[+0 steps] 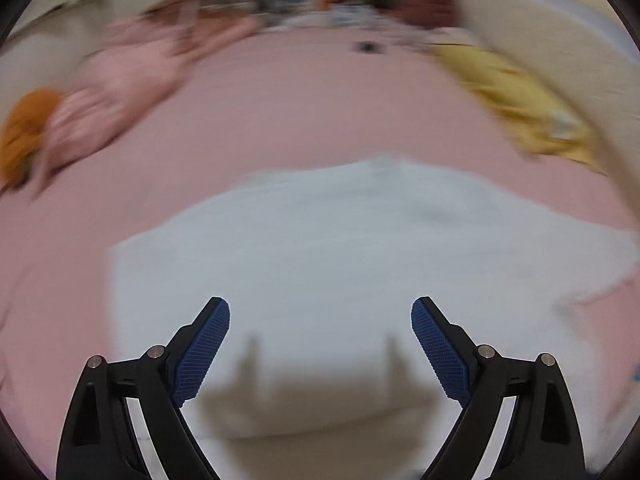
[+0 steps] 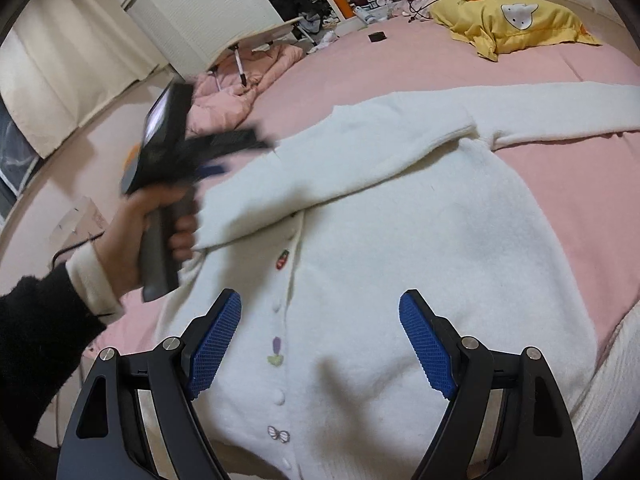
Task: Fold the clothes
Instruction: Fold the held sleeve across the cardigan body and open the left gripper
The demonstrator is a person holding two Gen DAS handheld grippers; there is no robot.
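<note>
A white fuzzy cardigan lies flat, buttons up, on the pink bed. One sleeve is folded across its chest and the other stretches out to the right. My right gripper is open and empty, hovering above the button line. My left gripper, held in a hand, shows blurred at the cardigan's left edge. In the blurred left wrist view my left gripper is open and empty above the cardigan.
A yellow pillow lies at the far right of the bed. A pink quilt and a small folding table sit at the far left. A small black object lies on the bed. Cluttered shelves stand behind.
</note>
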